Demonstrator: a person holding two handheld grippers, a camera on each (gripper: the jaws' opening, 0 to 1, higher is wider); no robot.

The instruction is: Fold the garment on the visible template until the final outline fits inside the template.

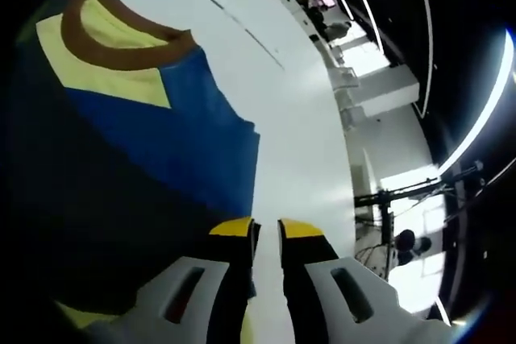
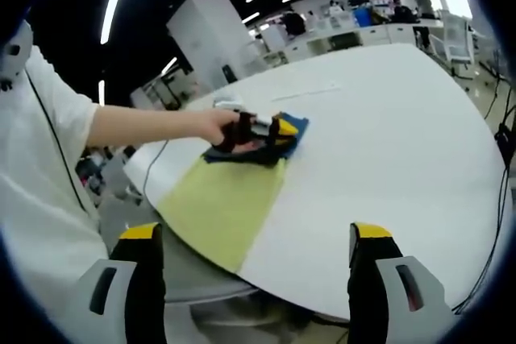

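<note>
In the left gripper view I see my left tongs [image 1: 267, 231] with their yellow-tipped jaws nearly together, only a thin slit between them. The hem of the T-shirt [image 1: 153, 142] runs right up to that slit, but whether cloth is pinched inside I cannot tell — the jaw bodies hide the contact. The T-shirt is blue with a brown collar [image 1: 121, 47] and a yellow panel under it; its left part falls into shadow and is cut off by the view's edge. It lies flat on the white surface [image 1: 298, 134]. Far off, a tripod stand [image 1: 387, 199] is dim and hard to read.

In the right gripper view my right tongs [image 2: 256, 235] stand wide apart, holding nothing, raised off the near rim of the white surface [image 2: 387, 142]. Across it, the pale yellow template [image 2: 222, 207] hangs partly over the near rim. At its far end sits the bundled blue T-shirt [image 2: 292, 130], mostly covered by the left tongs [image 2: 270, 128] and the person's hand [image 2: 219, 126] — little of the cloth is visible. A white sleeve [image 2: 40, 134] fills the left side.
</note>
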